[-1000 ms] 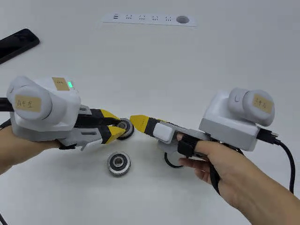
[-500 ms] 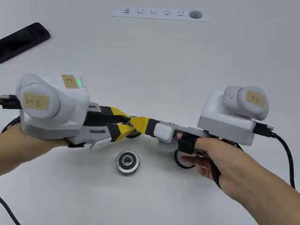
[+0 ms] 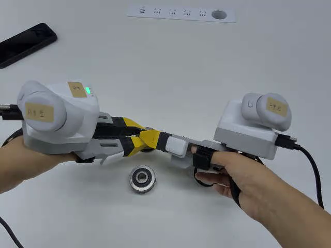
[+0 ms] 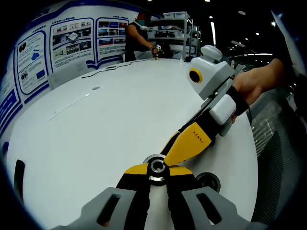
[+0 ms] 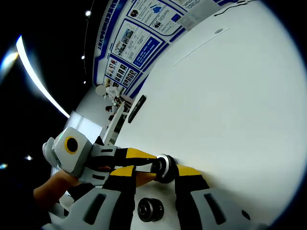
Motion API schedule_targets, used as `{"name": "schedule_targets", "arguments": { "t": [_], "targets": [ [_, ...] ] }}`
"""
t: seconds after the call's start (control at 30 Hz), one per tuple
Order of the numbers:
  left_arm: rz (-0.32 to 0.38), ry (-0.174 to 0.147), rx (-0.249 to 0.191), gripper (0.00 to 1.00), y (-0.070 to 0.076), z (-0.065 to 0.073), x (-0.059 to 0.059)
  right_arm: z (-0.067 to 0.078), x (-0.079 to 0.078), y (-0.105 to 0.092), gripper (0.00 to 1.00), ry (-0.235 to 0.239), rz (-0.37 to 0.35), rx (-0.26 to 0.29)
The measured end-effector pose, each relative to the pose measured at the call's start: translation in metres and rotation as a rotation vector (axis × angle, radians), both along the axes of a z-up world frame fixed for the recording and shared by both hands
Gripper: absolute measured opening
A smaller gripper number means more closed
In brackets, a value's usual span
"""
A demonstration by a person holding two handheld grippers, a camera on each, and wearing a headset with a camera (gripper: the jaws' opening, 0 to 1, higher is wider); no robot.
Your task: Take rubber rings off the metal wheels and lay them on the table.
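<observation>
White table (image 3: 217, 67) lay under everything. Closest to the person, a loose wheel (image 3: 141, 179) lay flat on it, with its black rubber ring (image 3: 131, 179) on. Just past it, the two grippers met tip to tip. The left gripper (image 3: 135, 139) was squeezed tight on a second wheel (image 4: 157, 167). The right gripper (image 3: 153, 137) pointed in from the other side, and its yellow tip touched that wheel's edge. In the right gripper view its jaws stood on both sides of the second wheel, but I could not tell if they were pinching it. Far back on the table lay a black phone (image 3: 26, 42) and a white power strip (image 3: 181, 13).
</observation>
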State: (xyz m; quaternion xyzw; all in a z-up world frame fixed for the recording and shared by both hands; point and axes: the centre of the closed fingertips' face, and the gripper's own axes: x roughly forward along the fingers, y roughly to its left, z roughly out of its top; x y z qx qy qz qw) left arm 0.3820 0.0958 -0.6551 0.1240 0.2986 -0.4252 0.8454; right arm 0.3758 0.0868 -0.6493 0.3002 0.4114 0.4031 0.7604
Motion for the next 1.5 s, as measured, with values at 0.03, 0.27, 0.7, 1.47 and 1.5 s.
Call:
{"name": "schedule_targets", "arguments": {
  "t": [0.03, 0.27, 0.7, 1.47, 1.5],
  "targets": [
    [0.0, 0.0, 0.0, 0.12, 0.0, 0.0, 0.0, 0.001, 0.0, 0.0, 0.33, 0.0, -0.002, 0.004],
    [0.0, -0.001, 0.002, 0.12, 0.001, 0.0, 0.0, 0.004, -0.002, -0.001, 0.33, 0.0, -0.005, 0.007],
    [0.004, 0.001, 0.0, 0.12, -0.003, 0.002, -0.003, 0.005, -0.004, -0.002, 0.31, 0.003, -0.005, 0.002],
    [0.001, -0.005, 0.002, 0.12, -0.005, 0.003, -0.003, -0.01, 0.002, -0.016, 0.02, 0.051, -0.042, -0.036],
    [0.001, -0.005, 0.003, 0.12, -0.005, 0.003, -0.003, -0.01, 0.003, -0.016, 0.02, 0.056, -0.046, -0.035]
  ]
}}
